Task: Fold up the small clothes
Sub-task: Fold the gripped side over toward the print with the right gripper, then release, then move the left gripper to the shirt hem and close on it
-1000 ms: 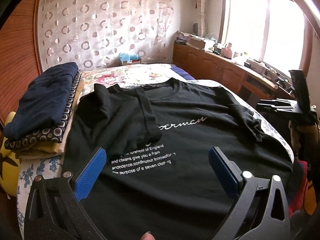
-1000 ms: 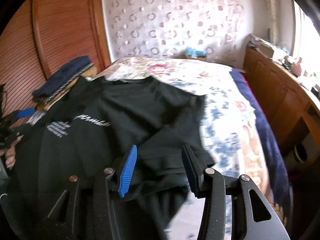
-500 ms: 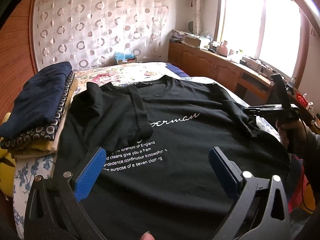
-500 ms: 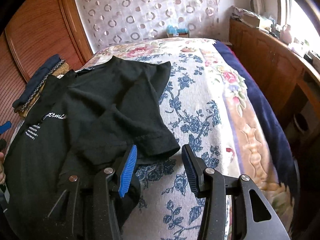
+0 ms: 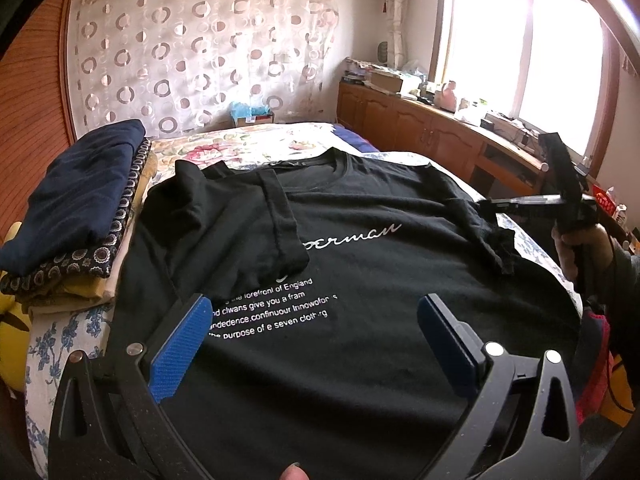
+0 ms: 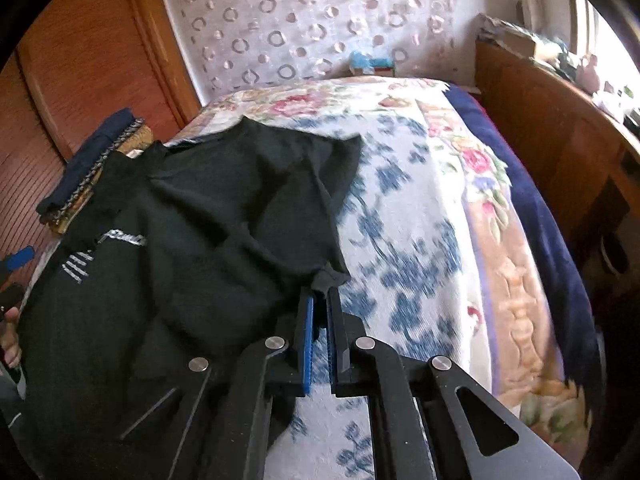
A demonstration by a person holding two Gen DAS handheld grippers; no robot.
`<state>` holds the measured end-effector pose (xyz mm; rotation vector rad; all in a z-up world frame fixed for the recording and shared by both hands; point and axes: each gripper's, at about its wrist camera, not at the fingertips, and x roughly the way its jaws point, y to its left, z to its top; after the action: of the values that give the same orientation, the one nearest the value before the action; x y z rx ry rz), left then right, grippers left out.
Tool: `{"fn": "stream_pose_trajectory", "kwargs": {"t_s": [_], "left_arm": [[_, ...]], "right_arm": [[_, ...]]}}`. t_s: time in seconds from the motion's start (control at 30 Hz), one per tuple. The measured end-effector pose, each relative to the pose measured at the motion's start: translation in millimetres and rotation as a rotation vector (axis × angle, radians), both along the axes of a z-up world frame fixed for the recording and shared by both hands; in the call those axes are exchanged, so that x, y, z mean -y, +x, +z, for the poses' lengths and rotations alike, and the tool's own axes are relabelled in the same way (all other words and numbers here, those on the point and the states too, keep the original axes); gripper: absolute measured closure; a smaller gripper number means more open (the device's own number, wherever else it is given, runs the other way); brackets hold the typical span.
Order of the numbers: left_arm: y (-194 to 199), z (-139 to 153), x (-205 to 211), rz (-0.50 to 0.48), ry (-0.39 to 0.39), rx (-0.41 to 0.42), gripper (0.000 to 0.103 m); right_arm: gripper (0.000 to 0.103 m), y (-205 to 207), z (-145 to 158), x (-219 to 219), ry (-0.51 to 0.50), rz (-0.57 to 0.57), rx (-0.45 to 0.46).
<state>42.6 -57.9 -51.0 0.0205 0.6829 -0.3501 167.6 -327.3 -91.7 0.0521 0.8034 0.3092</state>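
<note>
A black T-shirt point(image 5: 360, 248) with white lettering lies front up on the bed; its left sleeve point(image 5: 240, 232) is folded in over the chest. My left gripper point(image 5: 314, 304) hovers open over the shirt's lower front, with nothing between its blue pads. In the right wrist view the same T-shirt point(image 6: 180, 240) spreads to the left. My right gripper point(image 6: 319, 300) is at the tip of the right sleeve point(image 6: 280, 200), its jaws closing tight on the hem corner, which pokes out between the pads. From the left wrist view, the right gripper point(image 5: 486, 205) reaches in from the right edge, held by a hand.
A stack of folded clothes point(image 5: 80, 200) sits at the bed's left side against a wooden wardrobe. The floral bedspread point(image 6: 420, 200) lies bare to the right of the shirt. A wooden cabinet point(image 5: 420, 132) with clutter runs under the window on the right.
My right gripper came down to the right sleeve's corner and its jaws went from open to shut on it. The left gripper kept still and open.
</note>
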Motion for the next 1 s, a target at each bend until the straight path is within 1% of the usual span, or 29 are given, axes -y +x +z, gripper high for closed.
{"fn": "stream_pose_trajectory", "kwargs": {"t_s": [0.2, 0.33, 0.43, 0.53, 0.6, 0.63, 0.67, 0.7, 0.73, 0.83, 0.97, 1.0], "left_arm": [[-1.6, 0.9, -4.9, 0.012, -0.004, 0.003, 0.000], [-3.2, 1.1, -10.6, 0.025, -0.009, 0.003, 0.000], [-3.3, 0.7, -15.1, 0.032, -0.015, 0.002, 0.000], [-3.4, -0.3, -19.3, 0.037, -0.024, -0.002, 0.000], [-3.1, -0.7, -20.4, 0.038, -0.027, -0.004, 0.000], [-2.8, -0.6, -20.7, 0.037, -0.028, -0.005, 0.000], [-3.1, -0.7, -20.6, 0.036, -0.029, -0.005, 0.000], [-3.7, -0.6, -20.7, 0.035, -0.028, -0.004, 0.000], [-4.0, -0.7, -20.6, 0.034, -0.027, -0.004, 0.000], [-3.5, 0.0, -21.1, 0.037, -0.028, -0.003, 0.000], [-2.9, 0.6, -22.0, 0.042, -0.025, 0.000, 0.000], [-2.2, 0.9, -23.3, 0.043, -0.024, 0.000, 0.000]], "right_arm": [[0.099, 9.6, 29.7, -31.1, 0.013, 0.085, 0.075], [0.099, 21.6, 50.8, -68.4, 0.017, 0.169, 0.123], [0.099, 31.1, 60.6, -95.7, 0.008, 0.221, 0.145], [0.099, 35.8, 69.6, -110.0, 0.006, 0.232, 0.177], [0.099, 38.5, 76.4, -112.9, 0.010, 0.220, 0.201], [0.096, 40.4, 78.1, -112.7, 0.016, 0.218, 0.206], [0.083, 41.5, 79.4, -112.9, 0.014, 0.216, 0.211], [0.073, 40.9, 79.0, -113.9, 0.000, 0.207, 0.214], [0.056, 40.9, 78.1, -113.8, -0.018, 0.194, 0.215], [0.052, 40.2, 71.6, -109.6, -0.040, 0.157, 0.227], [0.052, 38.7, 51.4, -101.2, -0.092, 0.091, 0.210], [0.052, 40.1, 43.4, -96.4, -0.101, 0.078, 0.194]]}}
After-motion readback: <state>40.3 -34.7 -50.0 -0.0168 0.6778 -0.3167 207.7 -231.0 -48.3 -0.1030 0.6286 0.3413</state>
